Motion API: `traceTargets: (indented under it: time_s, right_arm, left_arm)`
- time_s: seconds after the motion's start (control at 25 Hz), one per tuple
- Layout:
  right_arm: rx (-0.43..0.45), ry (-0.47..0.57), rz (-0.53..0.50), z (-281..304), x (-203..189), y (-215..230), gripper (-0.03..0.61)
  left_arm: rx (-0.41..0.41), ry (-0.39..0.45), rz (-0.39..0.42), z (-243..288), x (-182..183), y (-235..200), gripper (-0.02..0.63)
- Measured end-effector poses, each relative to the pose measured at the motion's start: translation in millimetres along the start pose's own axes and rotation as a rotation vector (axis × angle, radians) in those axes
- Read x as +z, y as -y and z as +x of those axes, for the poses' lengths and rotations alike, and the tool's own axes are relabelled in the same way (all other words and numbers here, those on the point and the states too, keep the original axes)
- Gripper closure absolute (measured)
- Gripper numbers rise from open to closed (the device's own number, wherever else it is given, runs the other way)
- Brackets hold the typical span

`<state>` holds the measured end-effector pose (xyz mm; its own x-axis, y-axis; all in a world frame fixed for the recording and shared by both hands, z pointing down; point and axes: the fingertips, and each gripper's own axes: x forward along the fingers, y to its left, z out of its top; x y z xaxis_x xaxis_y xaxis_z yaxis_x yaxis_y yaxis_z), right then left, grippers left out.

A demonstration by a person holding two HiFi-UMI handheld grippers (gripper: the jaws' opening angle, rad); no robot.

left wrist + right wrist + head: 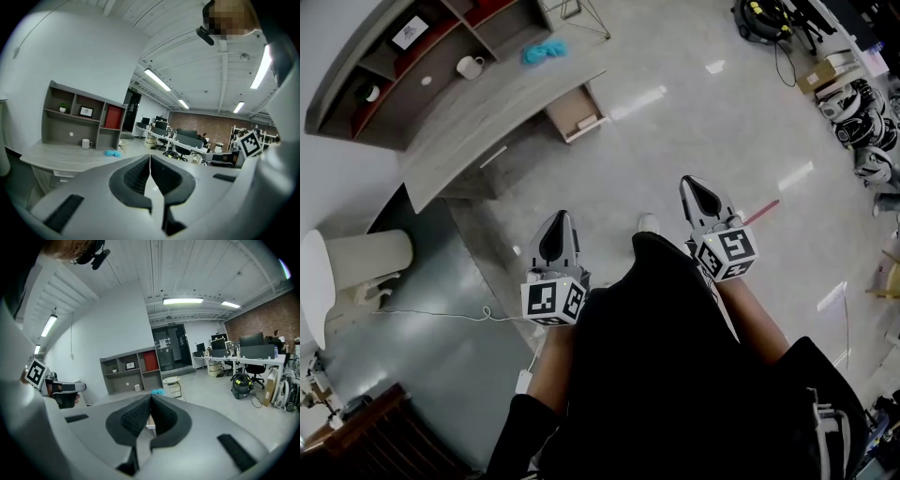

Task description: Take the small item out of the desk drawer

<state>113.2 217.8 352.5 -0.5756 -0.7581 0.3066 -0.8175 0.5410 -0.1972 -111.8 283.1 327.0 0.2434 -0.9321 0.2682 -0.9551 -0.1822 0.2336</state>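
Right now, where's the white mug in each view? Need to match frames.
Head view: white mug at upper left, on the desk.
Left gripper view: left of centre, on the desk.
Right gripper view: near centre, small, on the desk.
Shared landmark: the blue item lying on the desk near the mug.

Mug (470, 66) on desk (516, 105), shelf unit (436, 61) behind, drawer (577, 114) under desk's frt edge.
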Motion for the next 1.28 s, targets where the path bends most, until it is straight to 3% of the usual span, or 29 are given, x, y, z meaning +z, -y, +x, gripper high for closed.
traceTargets:
  time_s: [0.36, 0.72, 1.28]
  right_arm:
    - [0.020, -0.007, 0.032, 27, 12, 80, 0.580]
    - [0.072, 0.008, 0.063, 39, 12, 134, 0.580]
    - [0.162, -0.024, 0.058, 76, 7, 136, 0.580]
  left_arm:
    - [0.005, -0.010, 0.017, 85, 13, 30, 0.603]
    - [0.045, -0.020, 0.044, 120, 12, 59, 0.603]
    - [0.082, -0.105, 0.066, 161, -13, 35, 0.603]
